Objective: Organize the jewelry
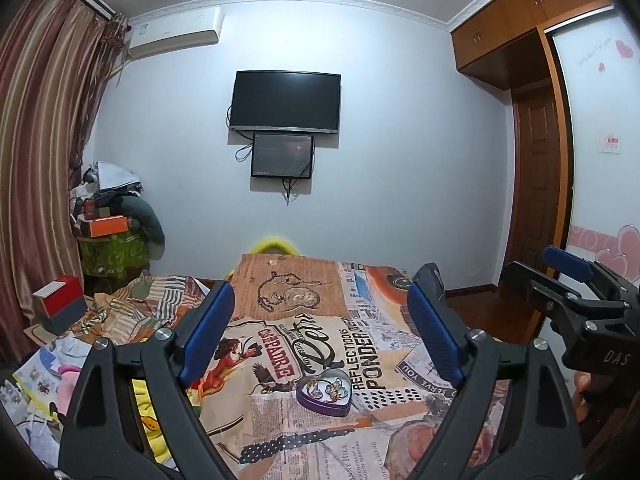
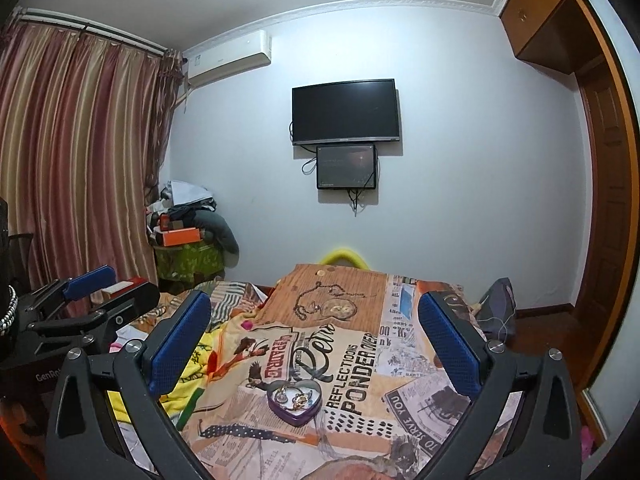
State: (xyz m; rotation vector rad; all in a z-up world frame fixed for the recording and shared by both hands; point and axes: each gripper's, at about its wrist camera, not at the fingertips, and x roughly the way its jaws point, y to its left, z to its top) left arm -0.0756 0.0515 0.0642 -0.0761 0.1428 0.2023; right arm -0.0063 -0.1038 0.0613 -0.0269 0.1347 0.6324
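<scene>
Both of my hand-held grippers are released and carry nothing: left hand-held gripper (image 1: pixel 320 336) and right hand-held gripper (image 2: pixel 316 344) each have jaws spread wide, hovering above the bed. Straight ahead and below, between the fingers in both views, sits the purple heart-shaped tin (image 1: pixel 325 393), lid off, with a few small shiny pieces (image 1: pixel 326 388) already inside, too small to say what kind. Farther ahead, well apart from the tin, a chain necklace (image 1: pixel 267 292) lies loose on the printed newspaper-style cloth (image 1: pixel 360 344), beside a pale round piece (image 1: pixel 302 298) that I can't identify. My read: partly done, some jewelry is in the tin, necklace and whatever lies near it not yet put away. To my left, clutter and a red box (image 1: pixel 60 300).
</scene>
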